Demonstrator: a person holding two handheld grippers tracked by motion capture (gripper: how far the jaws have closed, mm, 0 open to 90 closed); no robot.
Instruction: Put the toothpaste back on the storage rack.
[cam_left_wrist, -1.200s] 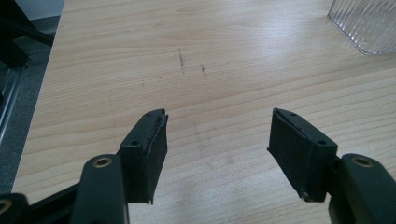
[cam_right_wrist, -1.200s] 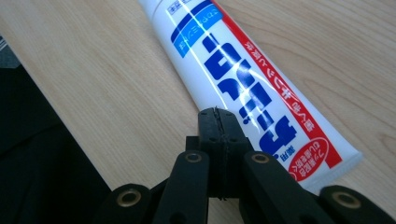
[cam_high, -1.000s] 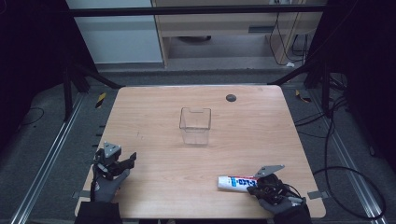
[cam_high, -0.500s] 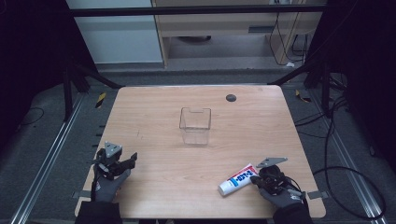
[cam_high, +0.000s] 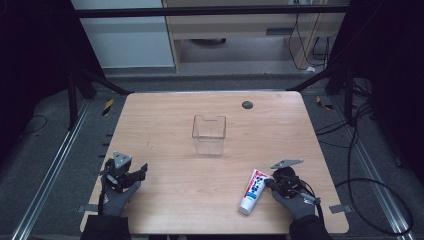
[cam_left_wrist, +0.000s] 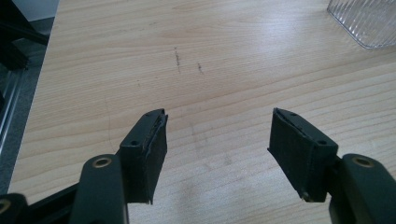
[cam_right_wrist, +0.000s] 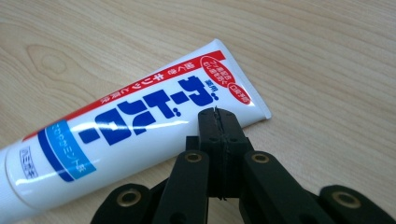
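While its two black jaws stand pressed together with nothing between them, the right hand-held gripper (cam_right_wrist: 218, 111) rests at the near right part of the light wooden desk (cam_high: 165, 125), its tips just over the edge of a white plastic toothpaste tube with blue and red lettering (cam_right_wrist: 126, 126). Seen from the high view, that tube (cam_high: 252, 190) lies flat on the desk immediately to the left of the right hand-held gripper (cam_high: 272, 183), tilted, with its cap end toward the near edge and its flat crimped end pointing away. A grey-gloved hand (cam_high: 295, 204) holds this gripper from below.

At the near left part of the desk, the left hand-held gripper (cam_left_wrist: 217, 135) has its jaws spread wide apart and empty, bare wood showing between them. The high view places it (cam_high: 140, 171) in a second grey-gloved hand (cam_high: 116, 192), well apart from the tube.

Ahead of both grippers, near the desk's middle, stands a clear ribbed plastic box (cam_high: 209, 134), upright and open-topped; its corner shows at the upper right of the left gripper view (cam_left_wrist: 366, 21). Farther off, near the far edge, sits a small dark round disc (cam_high: 247, 104).
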